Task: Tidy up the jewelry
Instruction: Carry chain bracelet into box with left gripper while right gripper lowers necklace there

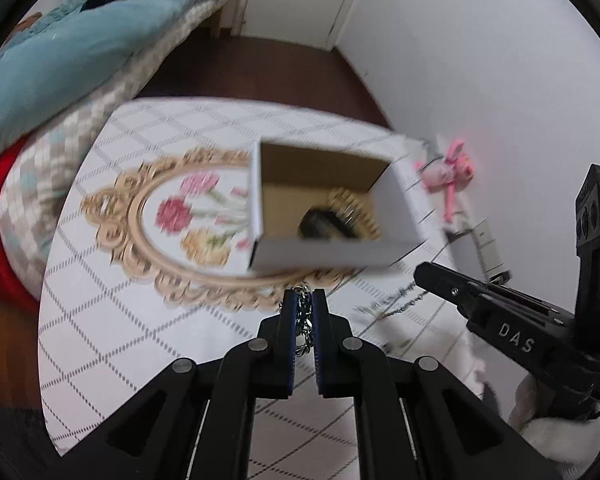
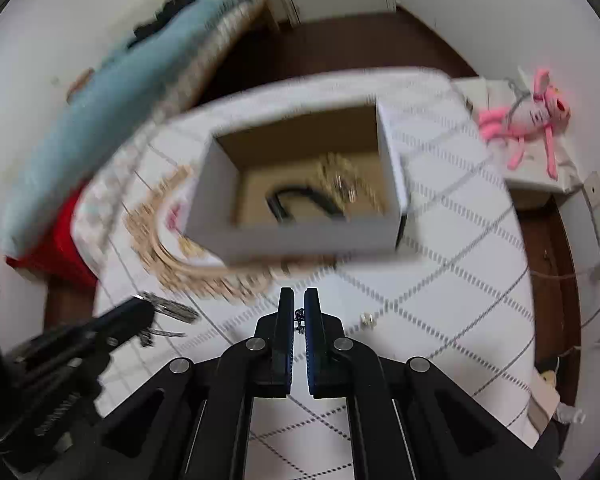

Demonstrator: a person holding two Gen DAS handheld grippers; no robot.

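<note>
An open white cardboard box point(image 1: 392, 188) point(image 2: 296, 236) stands on the round table and holds a gold piece point(image 1: 352, 212) point(image 2: 340, 180) and a dark band point(image 1: 320, 226) point(image 2: 296, 200). My left gripper point(image 1: 304, 300) is shut on a silver chain point(image 1: 304, 320), just short of the box's near wall. My right gripper point(image 2: 299, 300) is shut on a thin chain point(image 2: 299, 320); in the left wrist view it point(image 1: 420, 274) trails a chain point(image 1: 396, 300) over the cloth. In the right wrist view my left gripper point(image 2: 146, 306) carries dangling silver links point(image 2: 172, 310). A small gold item point(image 2: 366, 319) lies on the cloth.
The table has a white checked cloth point(image 1: 112, 312) point(image 2: 460, 300) with a gold-framed flower print point(image 1: 172, 216). A bed with a blue blanket point(image 1: 60, 52) stands at the left. A pink plush toy point(image 1: 452, 176) point(image 2: 532, 120) lies on a white stand at the right.
</note>
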